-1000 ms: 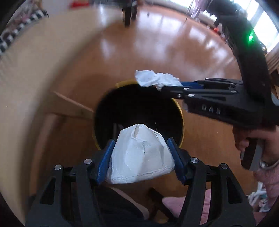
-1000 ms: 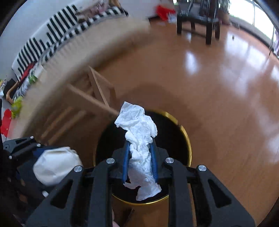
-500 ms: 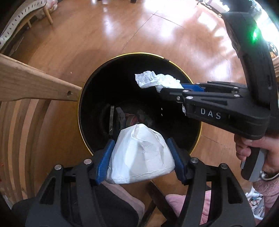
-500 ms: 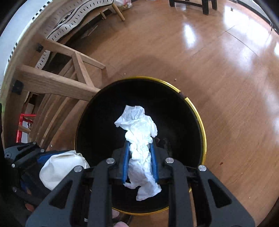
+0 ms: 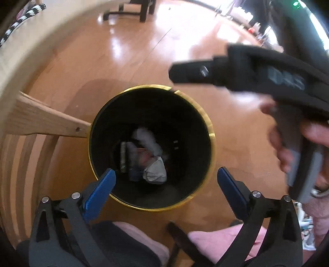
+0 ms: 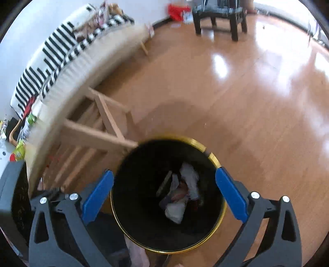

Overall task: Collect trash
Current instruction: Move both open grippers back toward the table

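Left wrist view: the left gripper (image 5: 165, 177) is held over the bin (image 5: 209, 131), pointing steeply down.
Left jaws: have just been opening and are seen spread wide, blue pads (image 5: 98, 193) either side of the bin mouth, nothing between them.
Right jaws: have likewise just been opening; in the right wrist view the right gripper (image 6: 164, 193) is spread wide and empty above the same bin (image 6: 213, 158).
Trash: white crumpled paper (image 5: 155, 171) is seen at the bottom of the bin, with another pale wad (image 5: 147, 139) beside it, among darker items (too dim to be told apart).
Bin: black inside, gold rim, standing on the wooden floor (image 5: 86, 67) next to a wooden frame (image 5: 45, 123).
Right tool seen from the left: blurred, at upper right, gripped by a hand (image 5: 296, 152).
Background: a dark table (image 6: 220, 18) and a striped cushion (image 6: 51, 63) are seen far off.
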Demonstrator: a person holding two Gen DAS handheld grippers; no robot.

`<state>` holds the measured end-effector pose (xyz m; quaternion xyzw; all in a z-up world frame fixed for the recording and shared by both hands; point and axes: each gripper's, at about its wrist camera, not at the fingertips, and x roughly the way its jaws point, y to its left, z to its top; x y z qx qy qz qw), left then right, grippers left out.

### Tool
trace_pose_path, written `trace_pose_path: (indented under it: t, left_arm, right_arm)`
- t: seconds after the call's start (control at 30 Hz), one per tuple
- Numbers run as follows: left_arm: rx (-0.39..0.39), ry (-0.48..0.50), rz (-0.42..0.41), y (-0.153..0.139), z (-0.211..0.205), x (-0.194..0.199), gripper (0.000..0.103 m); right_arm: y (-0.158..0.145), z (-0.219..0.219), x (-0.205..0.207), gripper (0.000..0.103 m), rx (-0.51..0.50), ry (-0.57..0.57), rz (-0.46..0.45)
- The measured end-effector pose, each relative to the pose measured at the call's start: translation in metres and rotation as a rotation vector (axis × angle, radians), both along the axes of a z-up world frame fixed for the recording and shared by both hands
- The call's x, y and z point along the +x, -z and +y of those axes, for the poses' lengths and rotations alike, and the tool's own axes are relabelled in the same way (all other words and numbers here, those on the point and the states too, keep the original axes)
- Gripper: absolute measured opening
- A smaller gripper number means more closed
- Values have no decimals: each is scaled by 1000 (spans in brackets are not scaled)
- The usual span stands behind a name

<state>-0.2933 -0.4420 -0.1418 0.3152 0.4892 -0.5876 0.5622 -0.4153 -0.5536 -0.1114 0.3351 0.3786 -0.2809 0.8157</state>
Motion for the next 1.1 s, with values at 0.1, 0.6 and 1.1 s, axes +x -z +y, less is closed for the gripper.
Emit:
trace_pose_path:
  t: [0.1, 0.6, 1.1]
  left_arm:
    - [-104, -32, -5, -45, 31, 5, 96]
    - [-209, -917, -289, -139, 315, 242, 96]
    - [50, -794, -495, -129, 367, 409, 96]
  right_arm:
    - [-29, 8, -7, 96, -171, 61, 12]
    - [-65, 101, 143, 96, -262, -196, 14]
    - [-104, 161, 278, 96, -331, -418, 11]
